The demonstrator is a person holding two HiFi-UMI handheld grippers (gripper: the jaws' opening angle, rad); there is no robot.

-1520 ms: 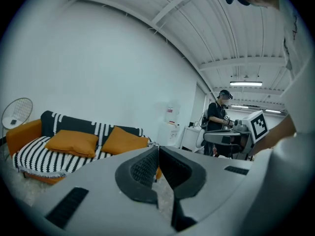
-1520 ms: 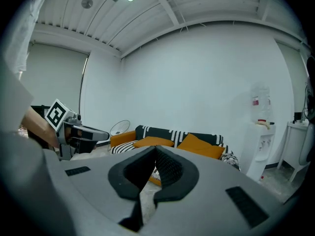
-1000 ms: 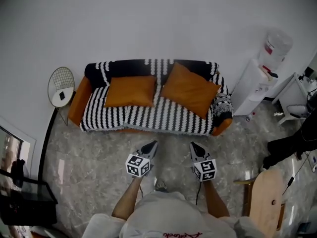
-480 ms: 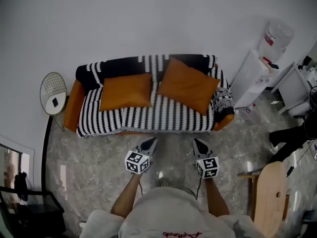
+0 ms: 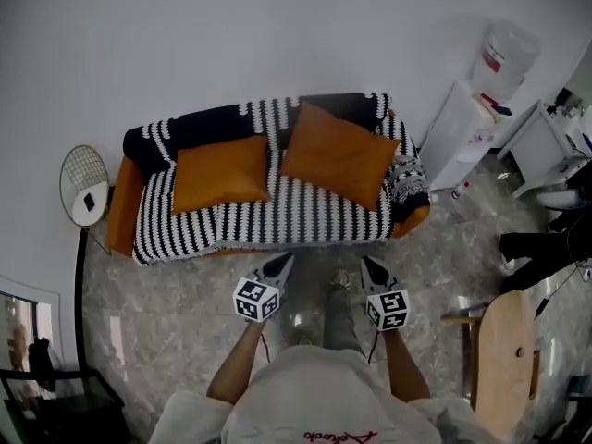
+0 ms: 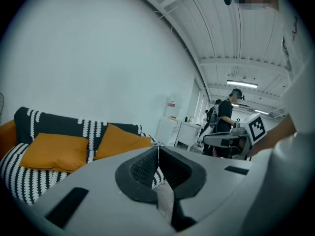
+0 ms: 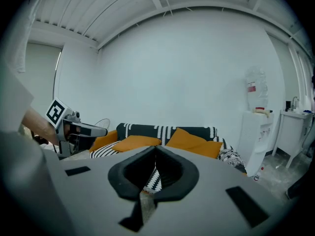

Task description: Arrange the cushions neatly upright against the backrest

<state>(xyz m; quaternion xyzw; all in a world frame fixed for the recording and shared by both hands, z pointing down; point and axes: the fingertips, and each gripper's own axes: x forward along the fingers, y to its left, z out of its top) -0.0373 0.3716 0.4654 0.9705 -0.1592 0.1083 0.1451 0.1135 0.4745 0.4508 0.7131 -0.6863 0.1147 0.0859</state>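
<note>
Two orange cushions wait on the sofa [image 5: 118, 222] ahead of me, well beyond both gripper tips, with floor [image 5: 185, 294] between. The left cushion [image 5: 220, 174] lies ahead of my left gripper [image 5: 280, 265] and off to its left, slumped low with its top edge toward the backrest [image 5: 199, 128]. The right cushion [image 5: 339, 155] lies ahead of my right gripper [image 5: 368, 266] and slightly to its left, turned onto a corner so it leans crooked. To do this step well, I judge I should close in until each cushion is within reach, part the jaws before arriving, and take each one by its top edge or an upper corner, since soft filling will likely sag if pinched low. Squaring the crooked one first, then raising the slumped one so both tops sit level, looks sensible. Both grippers are closed right down, jaws tip to tip, holding nothing and touching nothing; only the striped cover [image 5: 305, 213] shows past them.
</note>
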